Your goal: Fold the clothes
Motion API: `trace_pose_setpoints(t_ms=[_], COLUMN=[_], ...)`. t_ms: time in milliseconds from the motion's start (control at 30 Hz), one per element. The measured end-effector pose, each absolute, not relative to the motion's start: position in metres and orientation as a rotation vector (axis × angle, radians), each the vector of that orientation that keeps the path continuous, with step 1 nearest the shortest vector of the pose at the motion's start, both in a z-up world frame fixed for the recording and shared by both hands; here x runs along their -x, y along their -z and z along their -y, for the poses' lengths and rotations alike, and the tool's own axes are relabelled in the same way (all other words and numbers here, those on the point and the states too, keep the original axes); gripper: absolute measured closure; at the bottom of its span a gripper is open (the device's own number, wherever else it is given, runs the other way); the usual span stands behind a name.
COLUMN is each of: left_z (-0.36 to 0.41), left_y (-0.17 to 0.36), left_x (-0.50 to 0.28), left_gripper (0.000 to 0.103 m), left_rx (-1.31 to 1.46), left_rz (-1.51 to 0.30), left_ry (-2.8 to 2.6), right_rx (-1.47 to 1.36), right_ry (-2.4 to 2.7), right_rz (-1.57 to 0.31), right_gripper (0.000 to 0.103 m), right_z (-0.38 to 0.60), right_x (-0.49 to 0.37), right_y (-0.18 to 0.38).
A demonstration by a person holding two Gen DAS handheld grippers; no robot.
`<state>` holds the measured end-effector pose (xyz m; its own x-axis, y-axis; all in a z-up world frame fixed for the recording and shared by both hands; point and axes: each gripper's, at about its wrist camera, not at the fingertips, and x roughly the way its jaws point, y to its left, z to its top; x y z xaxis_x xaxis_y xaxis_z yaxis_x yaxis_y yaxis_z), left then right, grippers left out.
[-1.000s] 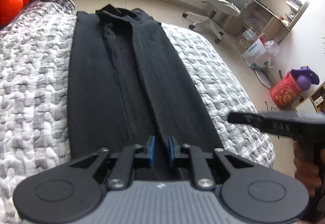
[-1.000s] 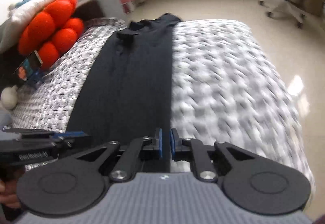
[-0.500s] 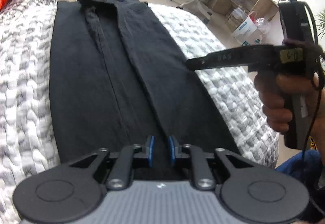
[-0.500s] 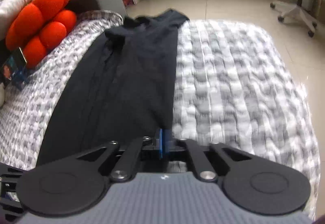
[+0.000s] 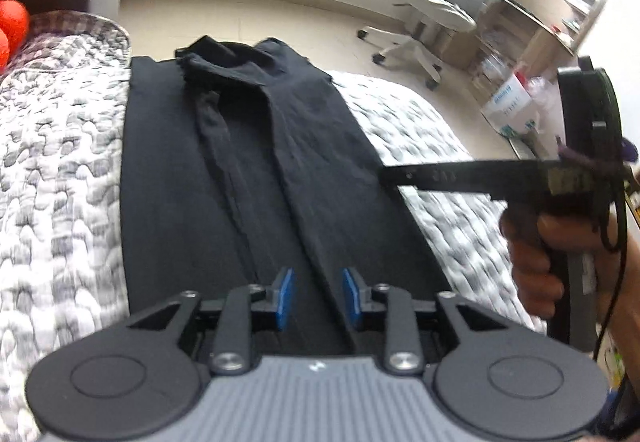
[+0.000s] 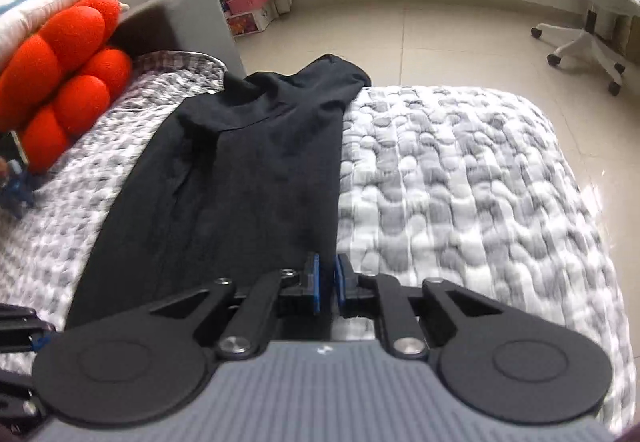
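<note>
One black garment point(image 5: 256, 177), folded long, lies flat on the quilted bed point(image 6: 460, 181). My two grippers sit low at its near hem. Left gripper point(image 5: 318, 298) open over the middle, empty. Right gripper point(image 6: 327, 284) at the right edge, blue pads narrowly apart, fabric between them.

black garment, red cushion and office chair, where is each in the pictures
black garment point(image 5: 256, 209), left wrist view, on its flat middle panel.
red cushion point(image 6: 68, 77), right wrist view, on a central lobe.
office chair point(image 5: 434, 7), left wrist view, on the seat.
</note>
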<state>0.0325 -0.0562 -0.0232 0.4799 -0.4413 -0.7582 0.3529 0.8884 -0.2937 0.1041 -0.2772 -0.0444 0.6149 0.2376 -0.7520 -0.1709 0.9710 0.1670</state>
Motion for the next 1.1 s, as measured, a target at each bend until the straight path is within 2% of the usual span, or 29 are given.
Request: trace_pose_setpoints(t_ms=[233, 267, 300, 333, 467, 600, 633, 700, 933, 1100], left_z=[0.046, 0.045, 0.044, 0.042, 0.037, 0.03, 0.029, 0.026, 0.022, 0.019], left_y=[0.033, 0.034, 0.034, 0.035, 0.037, 0.039, 0.038, 0.037, 0.033, 0.035], left_x=[-0.046, -0.047, -0.049, -0.05, -0.053, -0.055, -0.055, -0.057, -0.055, -0.057], left_gripper=[0.074, 0.073, 0.073, 0.073, 0.073, 0.073, 0.073, 0.073, 0.073, 0.073], left_rx=[0.147, 0.149, 0.151, 0.153, 0.164, 0.177, 0.183, 0.195, 0.212, 0.202], left_rz=[-0.937, -0.935, -0.933, -0.931, -0.926, -0.931, -0.929, -0.926, -0.916, -0.921], left_ry=[0.477, 0.473, 0.468, 0.464, 0.448, 0.437, 0.437, 0.437, 0.444, 0.425], right_rx=[-0.011, 0.002, 0.014, 0.038, 0.204, 0.274, 0.29, 0.31, 0.172, 0.388], right_ry=[-0.294, -0.328, -0.361, -0.398, -0.471, -0.476, -0.476, -0.449, -0.493, -0.533], right_rz=[-0.793, -0.779, -0.765, -0.747, -0.687, -0.713, -0.719, -0.74, -0.613, -0.669], right_gripper=[0.086, 0.072, 0.053, 0.047, 0.044, 0.046, 0.05, 0.099, 0.099, 0.097], right_z=[0.241, 0.229, 0.218, 0.204, 0.146, 0.118, 0.115, 0.114, 0.138, 0.117], right_x=[-0.151, -0.159, -0.166, -0.171, -0.198, -0.223, -0.226, -0.227, -0.205, -0.197], right_y=[0.024, 0.02, 0.016, 0.014, 0.023, 0.041, 0.044, 0.047, 0.025, 0.049])
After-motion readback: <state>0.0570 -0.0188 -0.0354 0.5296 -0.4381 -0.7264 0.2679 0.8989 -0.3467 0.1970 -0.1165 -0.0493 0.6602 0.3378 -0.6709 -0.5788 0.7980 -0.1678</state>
